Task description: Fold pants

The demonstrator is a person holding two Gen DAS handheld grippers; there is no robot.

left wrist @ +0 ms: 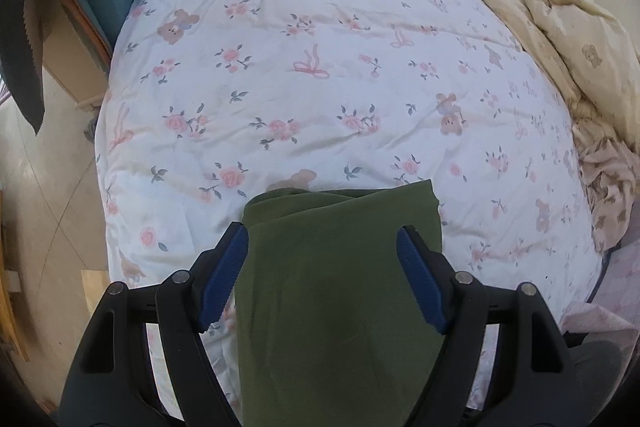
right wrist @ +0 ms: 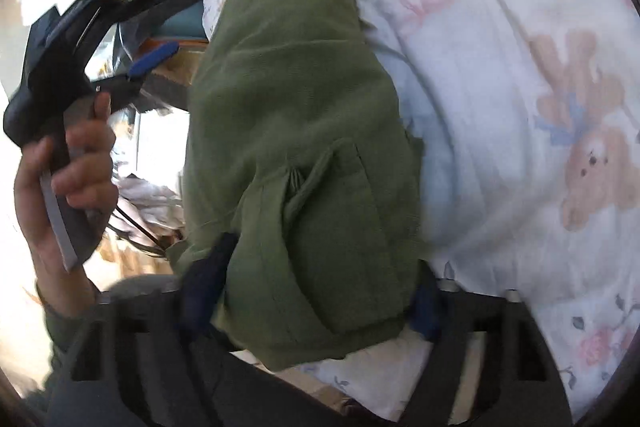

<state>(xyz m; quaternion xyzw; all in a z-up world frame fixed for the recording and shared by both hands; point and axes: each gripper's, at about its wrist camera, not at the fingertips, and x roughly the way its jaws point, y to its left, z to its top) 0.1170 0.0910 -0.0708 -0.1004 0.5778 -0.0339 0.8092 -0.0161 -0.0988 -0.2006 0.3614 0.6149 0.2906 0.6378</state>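
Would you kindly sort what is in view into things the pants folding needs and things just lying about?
Needed: green pants; left claw, open; right claw, straddling the pants; floral bedsheet underneath.

Lying about: cream quilt; dark garment hanging at the bedside.

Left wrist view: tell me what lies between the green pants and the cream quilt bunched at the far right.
Only bare flowered sheet lies between the pants and the quilt; nothing else rests on that stretch, seen in the left wrist view.

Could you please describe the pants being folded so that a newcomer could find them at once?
Start at the white floral bedsheet with teddy bears. At its near edge lie the olive green pants, folded into a narrow bundle. They are the only plain green item; the crumpled cream duvet lies far off.
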